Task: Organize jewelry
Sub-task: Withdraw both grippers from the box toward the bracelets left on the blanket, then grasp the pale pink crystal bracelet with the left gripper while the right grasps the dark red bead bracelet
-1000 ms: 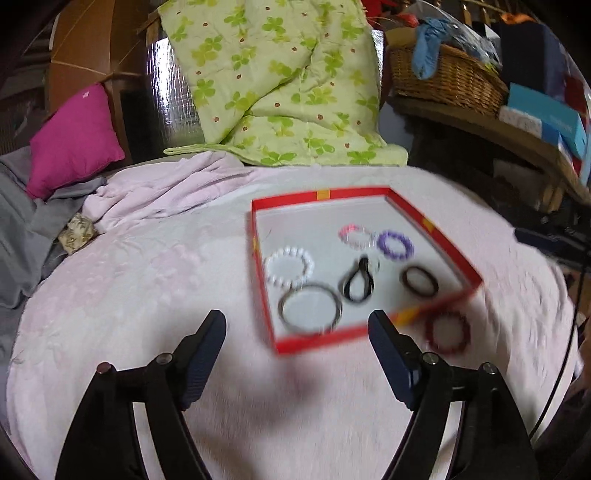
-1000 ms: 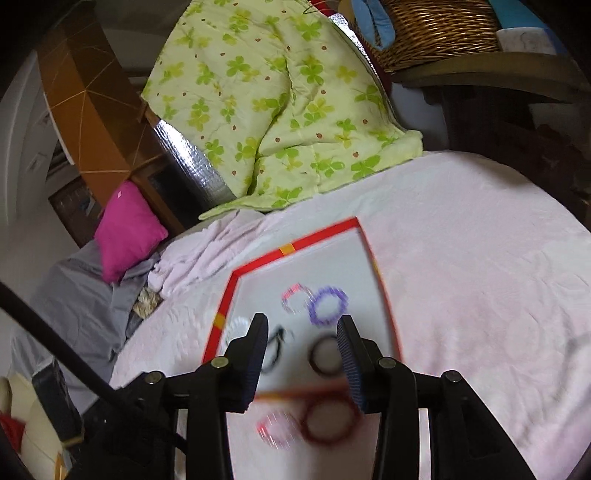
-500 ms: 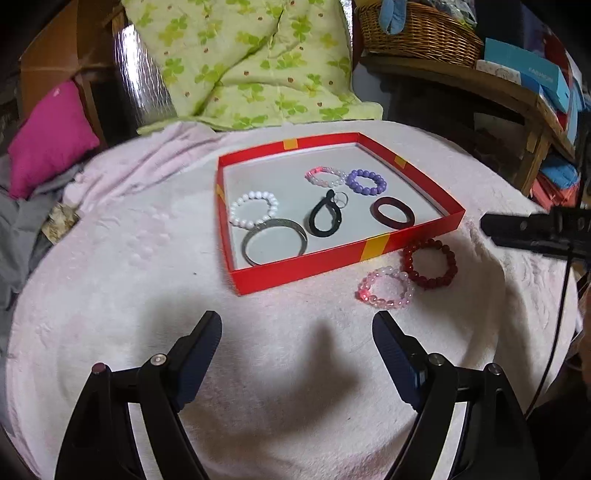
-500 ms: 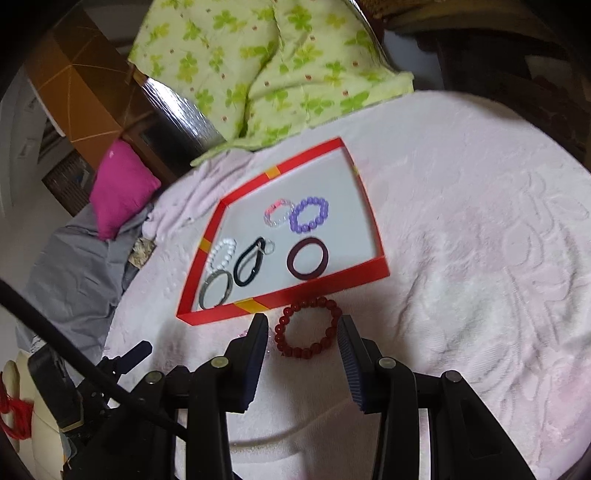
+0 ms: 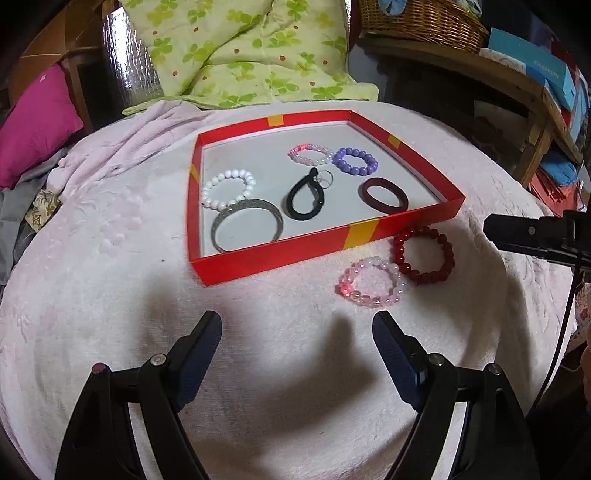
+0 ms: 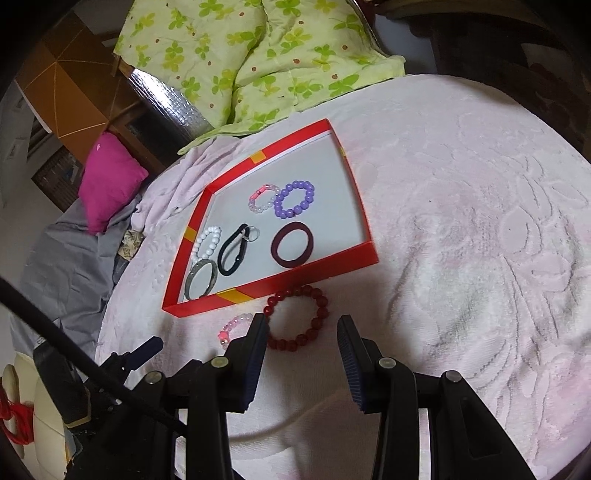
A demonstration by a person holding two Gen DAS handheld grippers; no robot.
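- Nearest, left gripper (image 5: pixel 297 330) low over the pink blanket (image 5: pixel 110 280), fingers (image 5: pixel 201 349) wide apart, holding nothing.
- Right gripper (image 6: pixel 302 334) likewise empty, fingers (image 6: pixel 351 354) apart, poised just short of the dark red bead bracelet (image 6: pixel 297 317) and roughly lined up with it.
- Just beyond, outside the box: dark red bead bracelet (image 5: pixel 423 254) and pale pink bead bracelet (image 5: pixel 371 282), touching or nearly touching each other, flat on the blanket beside the box's near wall.
- Pale pink bracelet (image 6: pixel 234 326) partly hidden behind the right gripper's left finger in the right wrist view.
- Next, the shallow red box (image 5: pixel 273 254), lying on the blanket, already holding six pieces.
- Near row inside: grey bangle (image 5: pixel 246 229), black loop with a small ring (image 5: pixel 304 199), dark maroon band (image 5: pixel 384 195).
- Further in: white bead bracelet (image 5: pixel 228 188), overlapping the bangle's far edge; small pink bead bracelet (image 5: pixel 310 154) and purple bead bracelet (image 5: pixel 355 160) side by side.
- Judged well along: six pieces boxed, two left outside.
- Likely remaining: lifting the red and pale pink bracelets over the near wall into the free floor of the box, the red one probably first, being closest to the right gripper.
- Farthest: green clover quilt (image 5: pixel 243 55), magenta cushion (image 5: pixel 35 122), wicker basket (image 5: pixel 421 18).
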